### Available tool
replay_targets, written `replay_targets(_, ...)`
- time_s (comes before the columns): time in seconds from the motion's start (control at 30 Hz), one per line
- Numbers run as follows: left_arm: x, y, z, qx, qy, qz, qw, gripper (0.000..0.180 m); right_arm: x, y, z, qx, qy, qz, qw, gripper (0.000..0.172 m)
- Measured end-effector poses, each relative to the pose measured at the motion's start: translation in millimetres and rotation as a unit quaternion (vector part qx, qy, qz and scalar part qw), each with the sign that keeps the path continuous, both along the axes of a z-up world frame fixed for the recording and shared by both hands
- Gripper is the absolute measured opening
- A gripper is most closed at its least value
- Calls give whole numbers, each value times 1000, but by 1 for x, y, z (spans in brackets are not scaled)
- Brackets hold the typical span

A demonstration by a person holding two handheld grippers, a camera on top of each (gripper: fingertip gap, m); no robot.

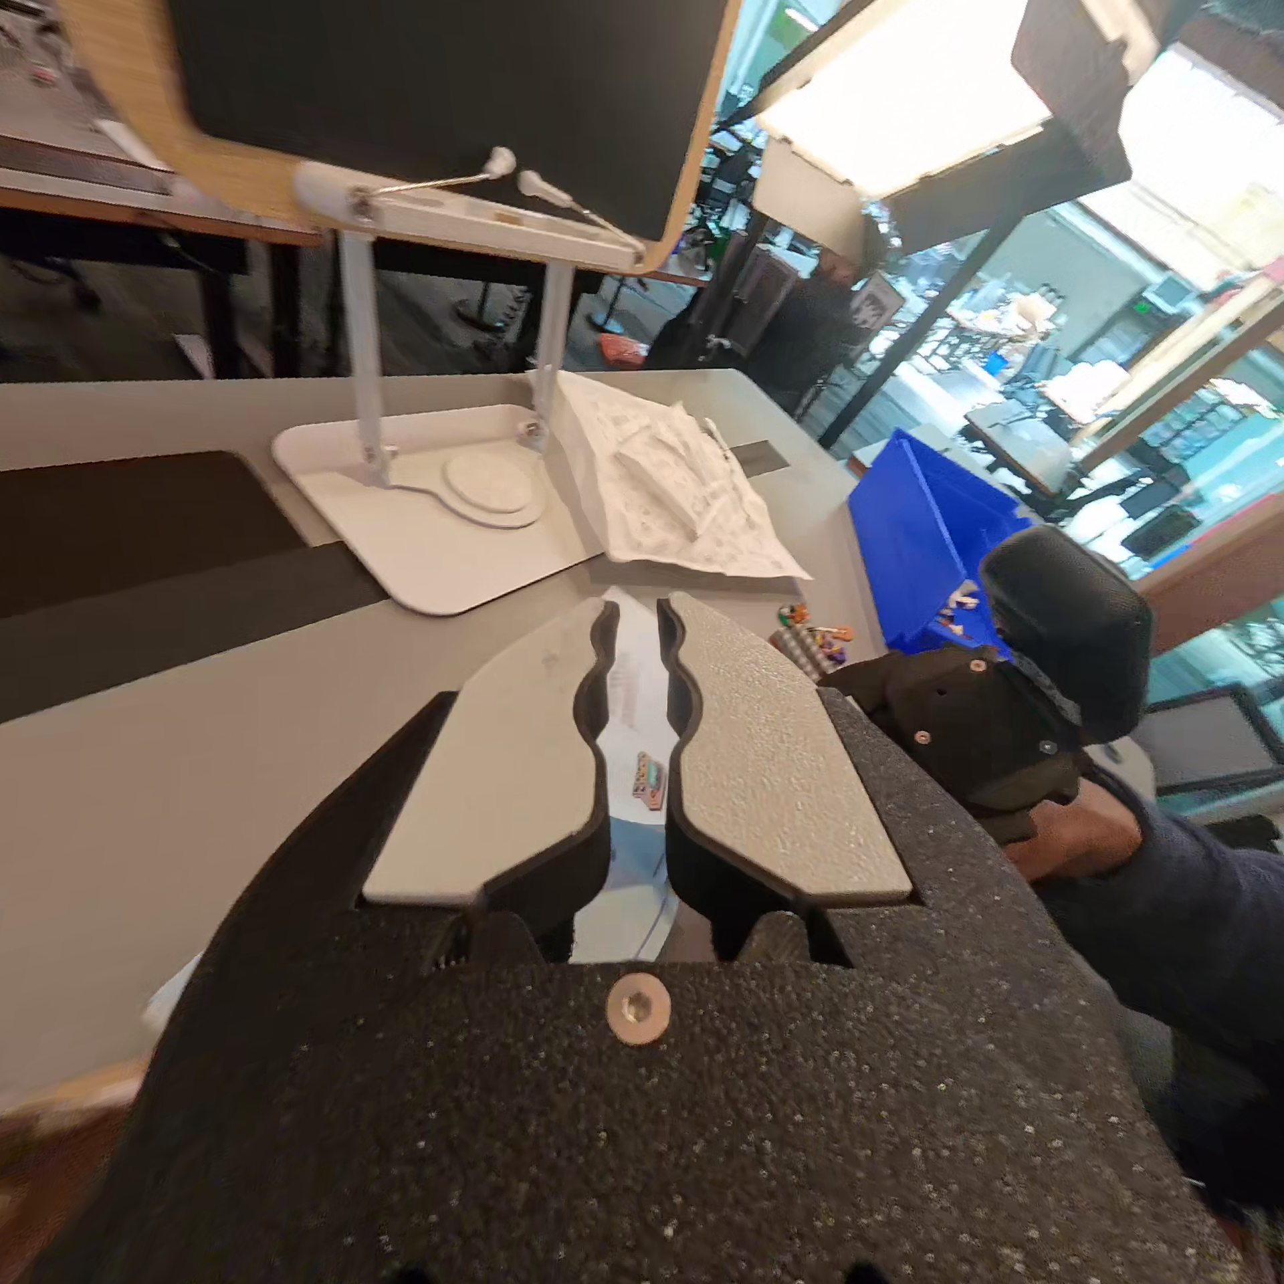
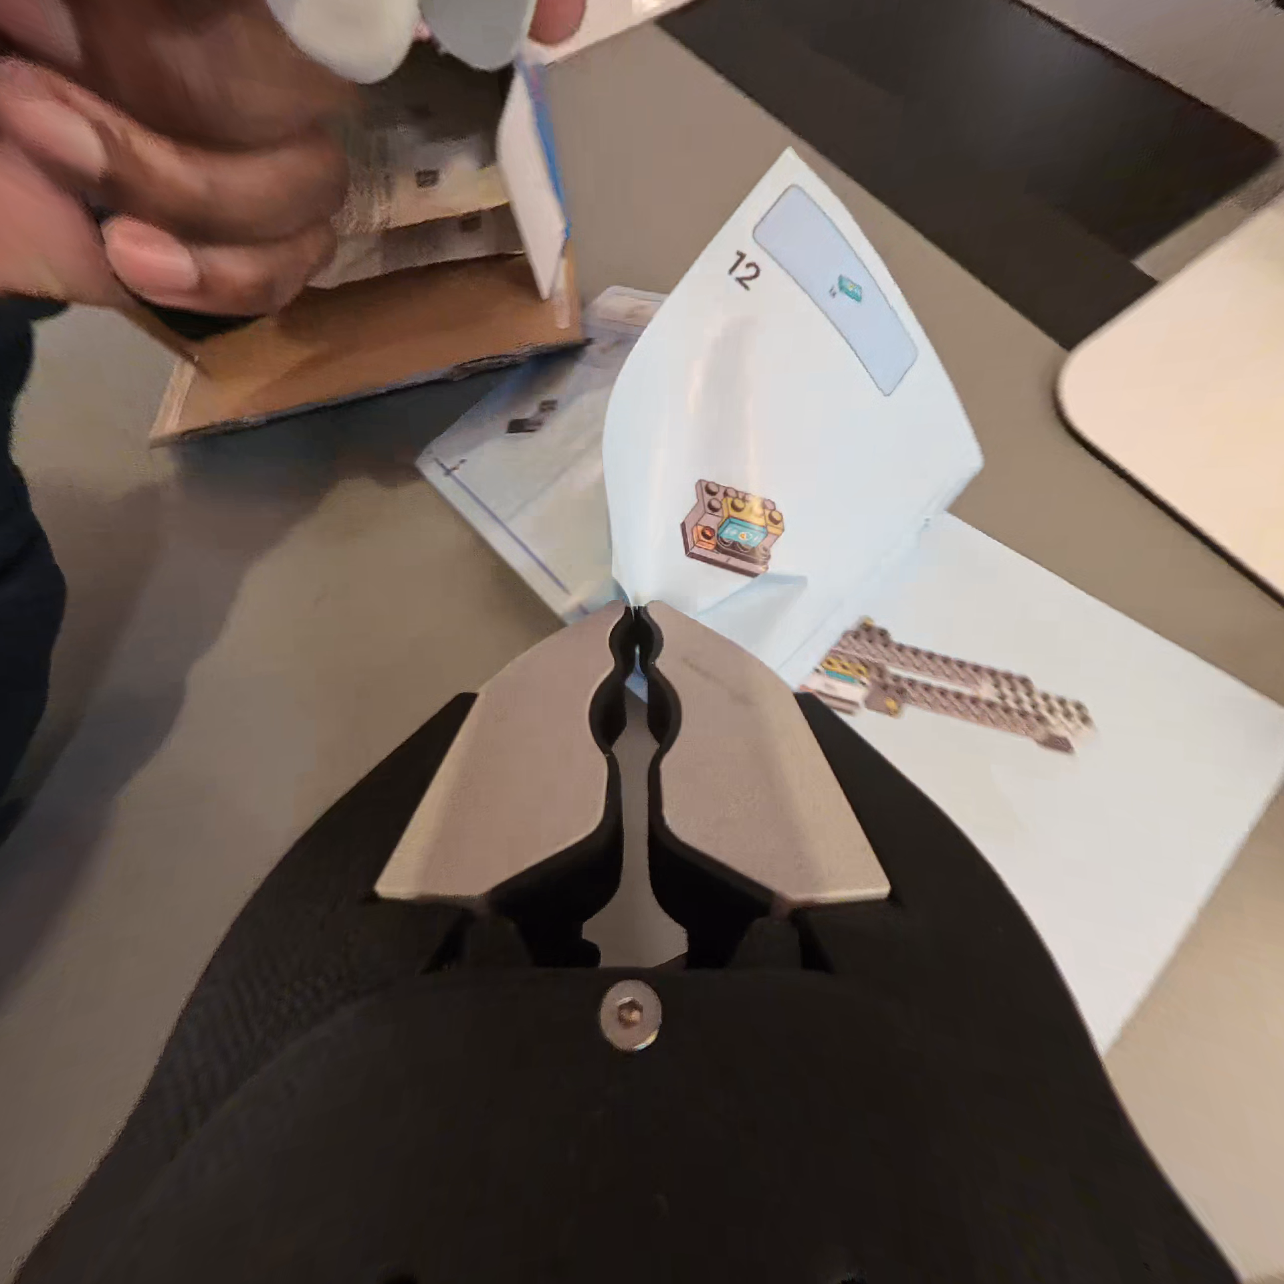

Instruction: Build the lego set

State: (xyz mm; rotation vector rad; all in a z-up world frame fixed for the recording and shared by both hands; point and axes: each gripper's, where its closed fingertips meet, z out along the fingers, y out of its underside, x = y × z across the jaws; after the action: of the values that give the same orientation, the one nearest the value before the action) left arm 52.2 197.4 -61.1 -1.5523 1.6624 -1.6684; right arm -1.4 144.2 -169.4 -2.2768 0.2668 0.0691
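Observation:
My right gripper (image 2: 636, 611) is shut on the lower corner of a pale blue page (image 2: 799, 417) of the instruction booklet (image 2: 1077, 799). The page is lifted and curled above the open booklet on the grey table. My left gripper (image 1: 636, 601) is narrowly closed on a white printed panel (image 1: 625, 695) that fills the gap between its pads. In the right wrist view its pale fingertips (image 2: 347, 35) sit at the top of a tilted, open cardboard box (image 2: 389, 347), next to a hand (image 2: 174, 174). Loose lego pieces (image 1: 813, 636) lie beyond the right gripper's black body (image 1: 973, 709).
A white stand base (image 1: 431, 514) carries a raised board (image 1: 417, 83); the base also shows in the right wrist view (image 2: 1195, 417). A white paper bag (image 1: 667, 479) lies beside it. A blue bin (image 1: 924, 542) holds pieces at the table's right end. A dark mat (image 1: 104, 528) lies left. Some 12 centimeters of space lies between my two pairs of fingers.

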Motion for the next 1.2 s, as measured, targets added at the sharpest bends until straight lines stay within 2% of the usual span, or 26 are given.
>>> replay_targets(0.13,-37,48,-17,66,40,71,994,19,-19,27,-8,-41,-35,32,998,0)
replay_targets(0.27,-80,73,-59,162,116,106,974,27,-31,44,-12,-61,-51,47,996,0)
replay_targets(0.37,-109,82,-99,266,184,119,939,31,-33,50,-16,-77,-65,48,994,0)
replay_targets(0.47,-123,75,-124,332,221,101,912,35,-34,54,-17,-84,-72,44,993,0)
replay_targets(0.57,-130,86,-150,410,270,99,866,41,-35,57,-18,-95,-79,41,991,0)
replay_targets(0.63,-131,89,-162,435,286,90,849,35,-35,59,-17,-103,-90,41,990,0)
replay_targets(0.67,-132,92,-167,448,293,89,840,25,-35,59,-16,-107,-96,41,989,0)
replay_targets(0.7,-130,94,-168,452,287,92,840,17,-35,60,-16,-110,-101,40,988,0)
replay_targets(0.8,-128,97,-161,428,276,106,854,8,-35,59,-13,-121,-113,40,985,0)
replay_targets(1.0,-133,108,-125,348,237,134,897,6,-34,58,-13,-138,-122,45,982,0)
replay_targets(1.2,-139,106,-106,356,227,122,898,1,-48,74,-29,-160,-126,71,977,0)
